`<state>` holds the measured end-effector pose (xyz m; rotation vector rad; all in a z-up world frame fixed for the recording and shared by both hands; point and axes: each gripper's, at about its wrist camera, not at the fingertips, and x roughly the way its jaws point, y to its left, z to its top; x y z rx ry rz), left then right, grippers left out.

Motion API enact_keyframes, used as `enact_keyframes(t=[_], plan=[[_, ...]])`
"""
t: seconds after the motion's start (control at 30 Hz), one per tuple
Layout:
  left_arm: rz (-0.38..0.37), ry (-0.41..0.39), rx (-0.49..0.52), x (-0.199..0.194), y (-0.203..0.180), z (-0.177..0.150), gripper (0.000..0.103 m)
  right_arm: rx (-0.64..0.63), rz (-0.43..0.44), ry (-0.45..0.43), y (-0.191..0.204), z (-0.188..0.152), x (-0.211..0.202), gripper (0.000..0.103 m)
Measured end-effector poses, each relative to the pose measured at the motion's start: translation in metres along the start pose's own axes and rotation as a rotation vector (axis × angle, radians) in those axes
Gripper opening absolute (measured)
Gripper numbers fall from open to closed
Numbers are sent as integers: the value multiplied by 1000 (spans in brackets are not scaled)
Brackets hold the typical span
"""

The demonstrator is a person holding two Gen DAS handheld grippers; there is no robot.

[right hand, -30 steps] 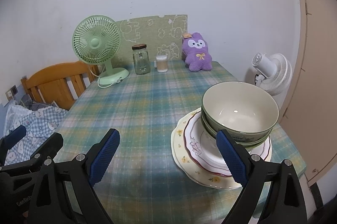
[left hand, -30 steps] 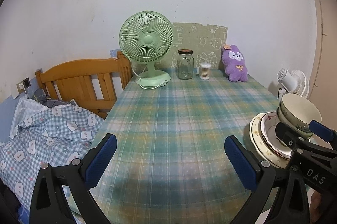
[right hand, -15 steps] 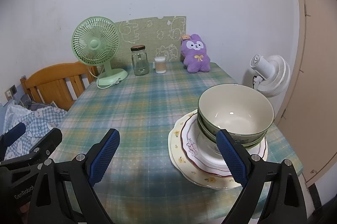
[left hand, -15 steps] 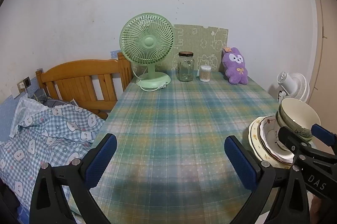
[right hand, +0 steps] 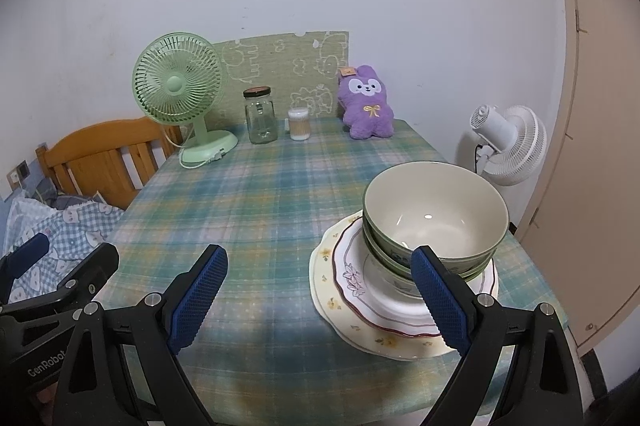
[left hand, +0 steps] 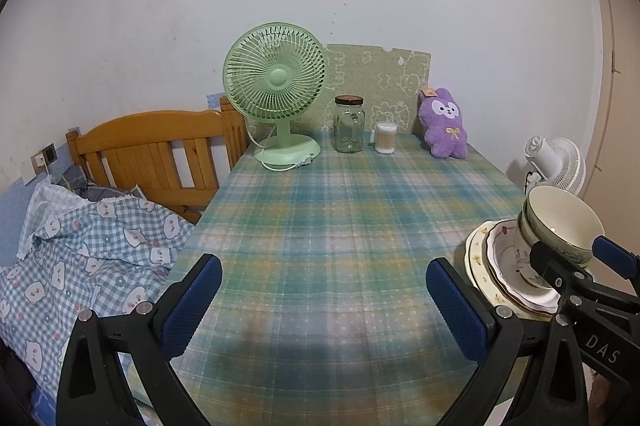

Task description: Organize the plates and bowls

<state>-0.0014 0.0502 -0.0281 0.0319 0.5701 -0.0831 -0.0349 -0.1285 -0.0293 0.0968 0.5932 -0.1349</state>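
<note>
Nested bowls (right hand: pixel 434 222) sit on stacked plates (right hand: pixel 372 310) at the tabletop's (right hand: pixel 260 210) four o'clock, while both the left gripper (left hand: pixel 324 302) and right gripper (right hand: pixel 320 298) hover with jaws released, empty, fitting either a finished stack or one awaiting sorting.

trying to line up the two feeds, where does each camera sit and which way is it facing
Left wrist: sits on the left claw, held open at the near table edge, facing the far wall along the plaid table; its blue pads frame the view, and the right claw shows at right.
Right wrist: sits on the right claw, also open, facing the same way with the stacked bowls on plates close in front; the left claw shows at left.
Shared: green fan, glass jar, purple plush, the dish stack.
</note>
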Motion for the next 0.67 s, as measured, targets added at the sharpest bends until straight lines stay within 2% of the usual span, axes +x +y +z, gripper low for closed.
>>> enact_keyframes(t=[0.67], plan=[[1, 17, -4, -4, -18, -2, 103, 5, 3, 24, -17, -1, -1, 95]])
